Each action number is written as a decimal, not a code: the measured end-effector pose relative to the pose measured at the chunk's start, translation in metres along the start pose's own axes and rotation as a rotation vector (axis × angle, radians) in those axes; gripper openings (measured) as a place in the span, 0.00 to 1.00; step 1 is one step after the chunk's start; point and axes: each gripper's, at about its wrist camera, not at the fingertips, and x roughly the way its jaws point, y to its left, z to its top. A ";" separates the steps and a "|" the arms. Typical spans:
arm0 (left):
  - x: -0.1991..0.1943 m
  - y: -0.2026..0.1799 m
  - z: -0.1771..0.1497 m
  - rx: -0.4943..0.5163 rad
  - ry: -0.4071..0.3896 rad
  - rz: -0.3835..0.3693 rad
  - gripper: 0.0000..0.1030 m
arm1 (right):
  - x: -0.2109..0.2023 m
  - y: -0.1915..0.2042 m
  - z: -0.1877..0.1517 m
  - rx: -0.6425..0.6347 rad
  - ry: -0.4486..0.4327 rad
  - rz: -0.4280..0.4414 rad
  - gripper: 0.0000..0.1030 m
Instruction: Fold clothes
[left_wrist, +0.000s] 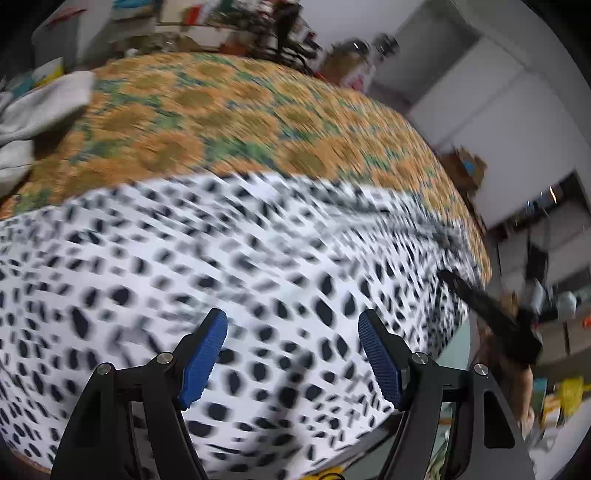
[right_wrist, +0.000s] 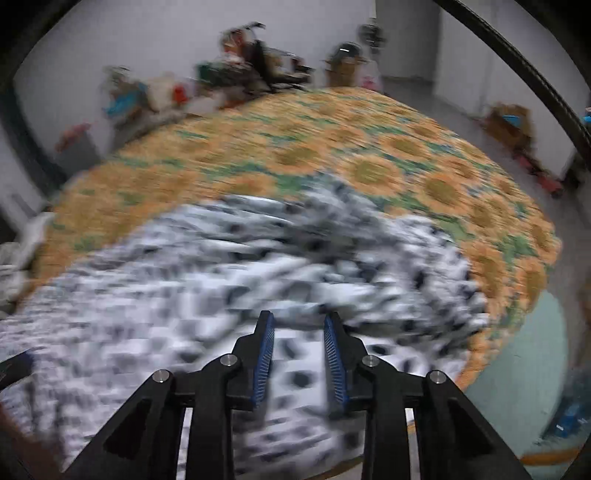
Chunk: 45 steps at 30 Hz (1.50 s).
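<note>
Big sunflower-print cover (left_wrist: 229, 107) takes up the whole surface, with the black-and-white spotted garment (left_wrist: 229, 266) spread over its near half. The left gripper (left_wrist: 291, 325) hangs above it, jaws wide, nothing held. The right gripper (right_wrist: 299, 325) looks narrower, apparently empty, but it's blurry.

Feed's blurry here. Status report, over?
Left gripper open, right gripper open, both empty. Spotted garment spread on sunflower cloth. Nothing blocking.

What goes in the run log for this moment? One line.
left gripper open | right gripper open | spotted garment spread on sunflower cloth | views blurred
</note>
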 end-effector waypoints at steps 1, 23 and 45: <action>0.004 -0.007 -0.003 0.020 0.014 -0.004 0.72 | 0.004 -0.014 0.003 0.038 -0.010 -0.030 0.19; 0.018 -0.020 -0.021 0.028 0.086 -0.054 0.72 | 0.007 -0.091 0.008 0.262 -0.041 0.163 0.89; -0.033 0.044 -0.019 -0.240 -0.034 -0.432 0.72 | -0.085 0.131 -0.070 -0.350 -0.249 0.578 0.21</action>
